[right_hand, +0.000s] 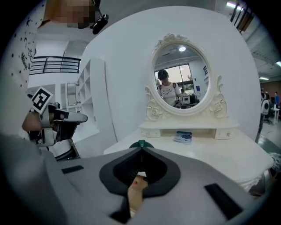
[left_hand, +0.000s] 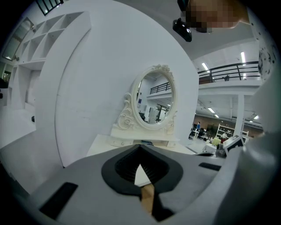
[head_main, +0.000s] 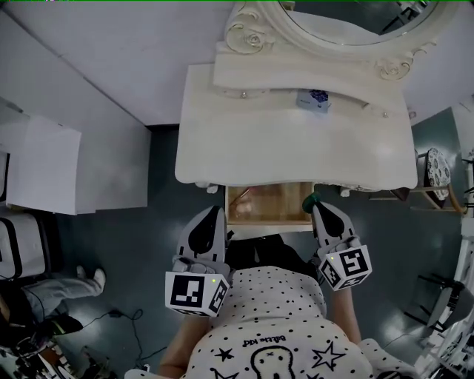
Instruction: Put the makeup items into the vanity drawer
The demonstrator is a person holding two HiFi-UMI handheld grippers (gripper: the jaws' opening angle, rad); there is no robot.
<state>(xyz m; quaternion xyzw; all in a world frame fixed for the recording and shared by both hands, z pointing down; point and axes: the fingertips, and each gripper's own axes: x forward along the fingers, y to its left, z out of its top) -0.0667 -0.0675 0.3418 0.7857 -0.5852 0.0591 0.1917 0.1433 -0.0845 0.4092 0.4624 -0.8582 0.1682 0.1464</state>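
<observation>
A person stands at a white vanity table (head_main: 281, 148) with an oval mirror (head_main: 333, 18) at its far edge, holding a two-jaw gripper in each hand. Just under the table's near edge, the drawer (head_main: 270, 220) is pulled open and shows a wooden inside. The left gripper (head_main: 216, 212) hovers at the drawer's left side with its jaws pressed together and nothing between them. The right gripper (head_main: 315, 209) is at the drawer's right side, its tips pinching a small green item (head_main: 311, 198) that looks round; most of the item is hidden by the jaws. It seems small, light and probably made of hard, smooth plastic, so a hold this far out on the tips could let it slip or twist. A small blue-and-white pack (head_main: 314, 101) lies far back on the tabletop, just below the mirror's base, well apart from both grippers. It appears flat, light and perhaps thin-walled. It would best be taken across its narrow sides with gentle pressure so it does not crush.
</observation>
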